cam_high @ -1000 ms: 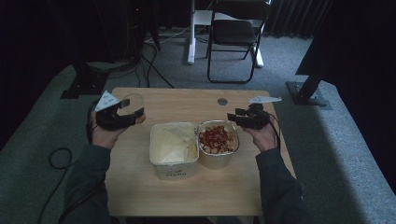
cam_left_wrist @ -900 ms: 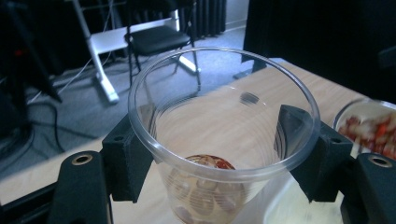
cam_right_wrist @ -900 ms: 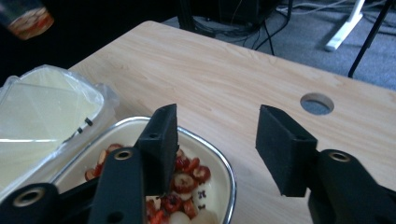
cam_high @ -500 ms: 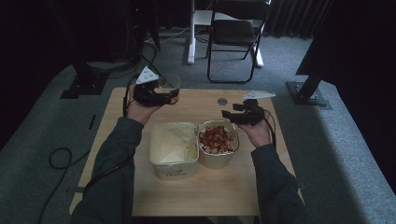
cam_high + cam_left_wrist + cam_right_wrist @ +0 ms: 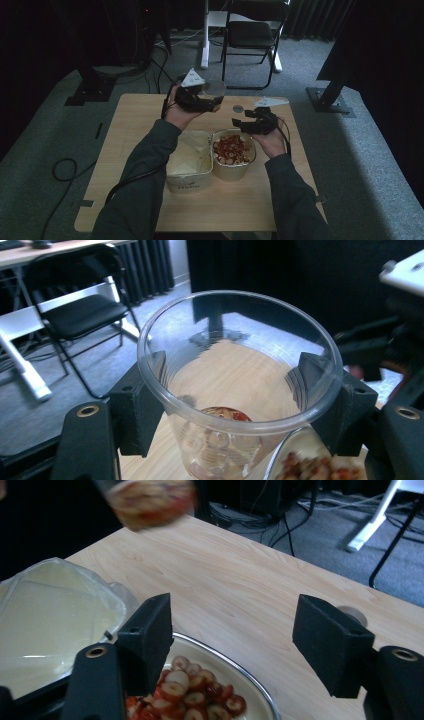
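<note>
Left gripper (image 5: 212, 101): raised over table's (image 5: 130, 130) far edge, jaws clamped on clear plastic cup (image 5: 235, 385); food in cup base | Right gripper (image 5: 235, 645): jaws wide apart, empty; just above far rim of round bowl (image 5: 232, 155) of sliced red-and-white pieces | Square container (image 5: 189, 160): touching bowl's left side, near centre

High view above the table (image 5: 150, 115); both gripper views close, sharing the tabletop

wooden table (image 5: 150, 130), left gripper (image 5: 212, 102) up holding a clear cup (image 5: 214, 88), right gripper (image 5: 241, 123) just over a bowl of red stuff (image 5: 232, 150), square tub (image 5: 189, 160) beside it
</note>
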